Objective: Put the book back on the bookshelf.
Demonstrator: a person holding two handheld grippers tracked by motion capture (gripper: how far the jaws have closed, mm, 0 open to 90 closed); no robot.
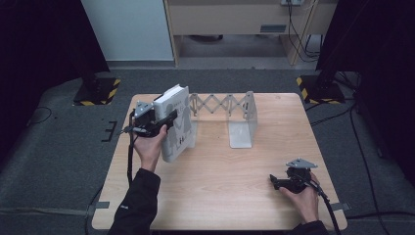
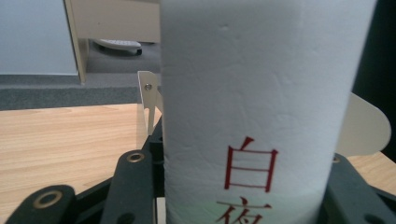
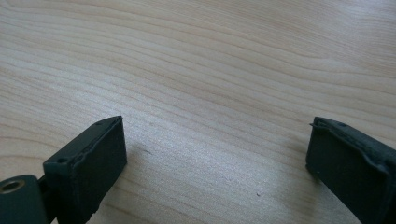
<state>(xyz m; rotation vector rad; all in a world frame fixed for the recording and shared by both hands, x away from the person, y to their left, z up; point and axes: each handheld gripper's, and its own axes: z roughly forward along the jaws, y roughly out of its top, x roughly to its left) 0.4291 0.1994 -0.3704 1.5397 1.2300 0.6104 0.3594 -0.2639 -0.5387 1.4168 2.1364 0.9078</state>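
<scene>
Book (image 1: 175,122), thick and white, stands upright at the left rear of the wooden table (image 1: 220,186), clamped across its spine by the left gripper (image 1: 165,122). In the left gripper view the spine (image 2: 261,116) sits between the two black jaws, which press on it from either side; red characters are printed down the lower part of the spine. The left hand (image 1: 149,147) holds the gripper from below, with a dark sleeve (image 1: 139,200) running back toward the near table edge.

The book is just beside the left end plate of an expanding metal bookend rack (image 1: 225,110). The rack's scissor lattice spans the rear of the table, and its right end plate (image 1: 243,125) stands well apart from the book. Whether the book touches the left end plate cannot be told.

The right gripper (image 1: 275,180) rests low over the near right part of the table, held by the right hand (image 1: 303,196), well apart from the book and the rack. In the right gripper view its jaws stand wide apart over bare wood grain, with nothing between them.
</scene>
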